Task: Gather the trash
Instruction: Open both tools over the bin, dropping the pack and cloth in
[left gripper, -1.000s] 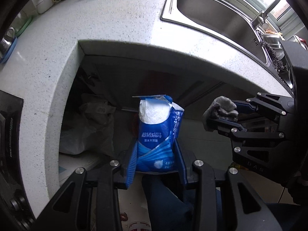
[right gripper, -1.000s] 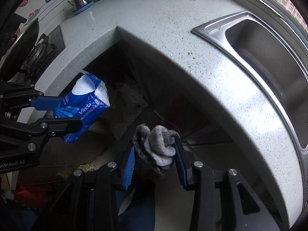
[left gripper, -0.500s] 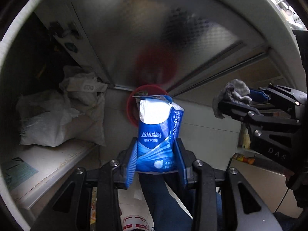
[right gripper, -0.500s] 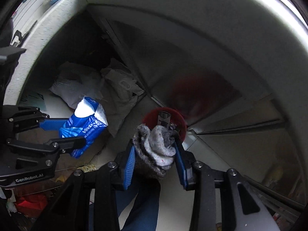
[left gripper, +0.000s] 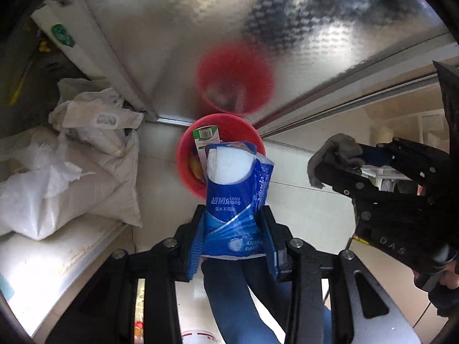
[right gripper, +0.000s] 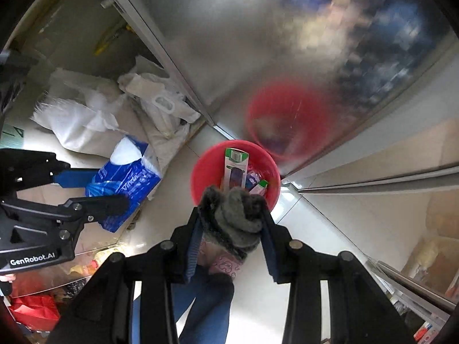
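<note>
My left gripper (left gripper: 233, 229) is shut on a blue tissue pack (left gripper: 236, 197) with white tissue showing at its open top; the pack also shows in the right wrist view (right gripper: 127, 177). My right gripper (right gripper: 231, 226) is shut on a crumpled grey rag (right gripper: 233, 213), also seen in the left wrist view (left gripper: 334, 157). Both are held above a red bin (right gripper: 202, 172) on the floor, which holds a green-and-white carton (right gripper: 235, 169) and other packaging. In the left wrist view the bin (left gripper: 185, 154) is partly hidden behind the tissue pack.
A shiny metal cabinet door (left gripper: 200, 28) behind the bin mirrors it. White bags (left gripper: 86, 149) are piled on a low shelf at the left (right gripper: 86, 120). The person's jeans leg (left gripper: 243, 301) stands below the grippers. Red packaging (right gripper: 31, 309) lies at bottom left.
Both grippers have dropped from counter height to below the worktop and moved toward the red bin, each still holding its item. The bin's contents have come into view.
</note>
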Demonstrator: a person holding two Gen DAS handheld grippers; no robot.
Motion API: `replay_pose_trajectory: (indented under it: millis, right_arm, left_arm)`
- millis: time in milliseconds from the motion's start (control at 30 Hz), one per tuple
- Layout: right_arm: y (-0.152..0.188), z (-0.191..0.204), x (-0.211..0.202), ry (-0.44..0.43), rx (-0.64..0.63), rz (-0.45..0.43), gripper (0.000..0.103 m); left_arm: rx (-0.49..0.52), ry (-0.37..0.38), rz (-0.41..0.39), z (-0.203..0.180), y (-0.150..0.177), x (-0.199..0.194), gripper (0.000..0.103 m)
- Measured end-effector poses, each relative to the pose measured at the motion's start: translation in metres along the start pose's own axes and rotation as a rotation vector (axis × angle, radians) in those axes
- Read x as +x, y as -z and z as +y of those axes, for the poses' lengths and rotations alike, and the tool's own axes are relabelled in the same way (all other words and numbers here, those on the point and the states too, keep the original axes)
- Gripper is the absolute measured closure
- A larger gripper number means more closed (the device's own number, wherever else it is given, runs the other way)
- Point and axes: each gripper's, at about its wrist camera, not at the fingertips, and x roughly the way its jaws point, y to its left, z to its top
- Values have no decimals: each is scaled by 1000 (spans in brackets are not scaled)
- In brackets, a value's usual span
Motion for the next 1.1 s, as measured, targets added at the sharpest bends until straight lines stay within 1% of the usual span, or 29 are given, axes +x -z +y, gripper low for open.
replay_pose_trajectory:
  millis: [167,267,400,467,500,533,600,667,700,800,867,1000,1100]
  right_arm:
    - [4,-3,12,-16,15,2,67]
    - [7,-6,13,-20,11,3,67]
    - [8,-8,14,-26,12,3,67]
    - [9,-10,14,-28,21,5,67]
    - [9,-10,14,-27,24,3,67]
    - [9,-10,14,-26,26,1,67]
    - [10,-11,13,-26,27,1,67]
    - [11,-11,13,-26,25,3,67]
    - [11,-10,13,-26,23,4,67]
    - [11,-10,13,-25,20,8,67]
    - [11,-10,11,-24,15,6,67]
    - [10,-9,10,-21,7,-1,67]
    - [9,-8,13,-17,7,8,67]
  left_arm:
    - [17,-20,9,3,-4,24,69]
    - [20,-26,15,4,-7,27,69]
    - [35,-39,30,4,-10,34,63]
    - [35,-44,18,5,-11,33,55]
    - [29,-44,9,5,-12,32,45]
    - [18,-42,2,6,-12,32,32]
    - [-17,-25,-6,11,-14,31,17]
    - [-46,-1,-1,15,-14,31,17]
    - [-50,-2,0,16,-14,30,16]
    - [-28,-35,-3,13,-12,28,13]
    - [-16,-54,-9,12,-10,25,13]
    - [-23,-106,-9,14,-8,23,13]
    - [-14,-132,-7,17,-6,19,9]
